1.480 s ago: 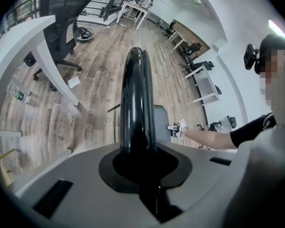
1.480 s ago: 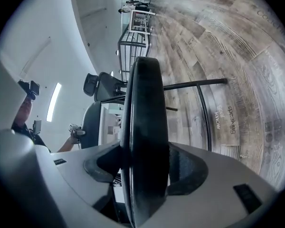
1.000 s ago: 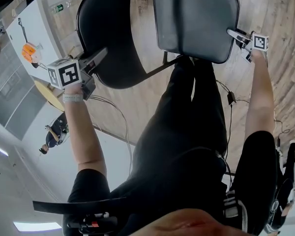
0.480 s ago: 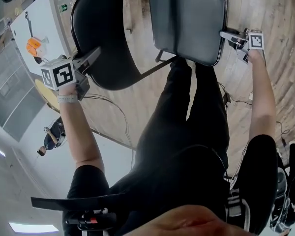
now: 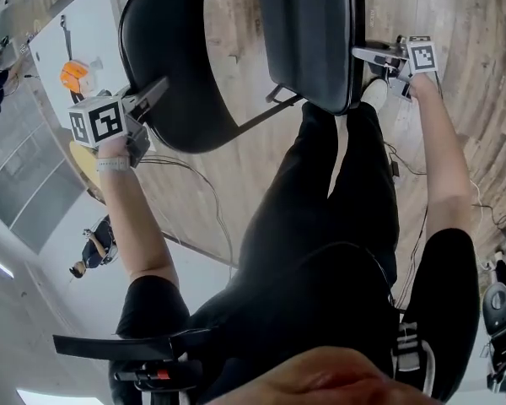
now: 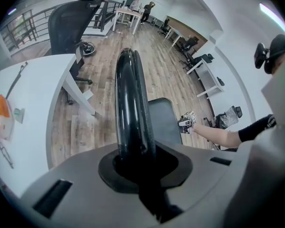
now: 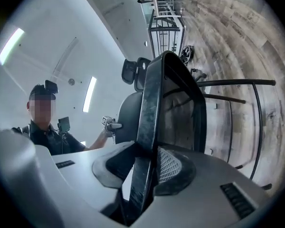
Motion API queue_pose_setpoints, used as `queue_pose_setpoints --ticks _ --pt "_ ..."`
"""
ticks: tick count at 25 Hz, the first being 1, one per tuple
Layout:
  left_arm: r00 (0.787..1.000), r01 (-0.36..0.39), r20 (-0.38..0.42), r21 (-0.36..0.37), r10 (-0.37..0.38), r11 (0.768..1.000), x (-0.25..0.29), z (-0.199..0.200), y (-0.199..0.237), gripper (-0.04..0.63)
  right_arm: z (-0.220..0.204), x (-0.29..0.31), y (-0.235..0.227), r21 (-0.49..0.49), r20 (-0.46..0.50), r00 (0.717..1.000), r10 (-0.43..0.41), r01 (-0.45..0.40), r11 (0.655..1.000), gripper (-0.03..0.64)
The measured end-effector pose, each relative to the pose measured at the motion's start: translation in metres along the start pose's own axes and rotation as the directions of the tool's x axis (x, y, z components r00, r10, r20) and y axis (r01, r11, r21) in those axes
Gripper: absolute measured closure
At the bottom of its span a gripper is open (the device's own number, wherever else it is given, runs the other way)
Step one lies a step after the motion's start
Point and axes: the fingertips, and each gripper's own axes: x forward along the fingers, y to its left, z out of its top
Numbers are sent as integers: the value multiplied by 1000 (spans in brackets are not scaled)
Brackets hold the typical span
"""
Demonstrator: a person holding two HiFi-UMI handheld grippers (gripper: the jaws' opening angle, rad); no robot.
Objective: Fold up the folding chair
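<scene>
The folding chair's rounded black backrest [image 5: 177,66] stands at the upper left of the head view. My left gripper [image 5: 156,91] is shut on its rim, which runs up between the jaws as a thick black edge [image 6: 130,103]. The dark padded seat [image 5: 308,36] is tipped up steeply and shows narrow. My right gripper [image 5: 361,53] sits at the seat's right edge; its jaws have just been closing. In the right gripper view the seat edge [image 7: 149,108] passes between the pads, which press on it. The chair's thin black legs [image 7: 256,108] show behind it.
A white desk [image 5: 76,32] with an orange object [image 5: 74,76] stands at the left. Cables [image 5: 194,192] lie on the wooden floor below the backrest. The person's black-clad legs [image 5: 320,209] stand right behind the chair. A black office chair [image 6: 69,18] stands by the desk.
The seat has swung up and now looks narrower. My right gripper has moved up and left with the seat's edge. The left gripper and the backrest have shifted slightly up.
</scene>
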Motion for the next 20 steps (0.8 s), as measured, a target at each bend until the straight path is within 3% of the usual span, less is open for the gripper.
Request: queue_pose_setpoints --ticks 5,12,20 --pt "1000 -14 -10 33 15 999 -10 -1 8 543 2 53 22 -37 37 997 72 -71 997 523" --pt "1000 -3 -5 58 3 998 -7 -5 17 543 -5 87 23 -75 19 1000 -1 3 997 525" --pt "1000 -3 0 87 3 996 -15 -5 29 538 -4 138 29 -77 -35 999 1 -4 997 526"
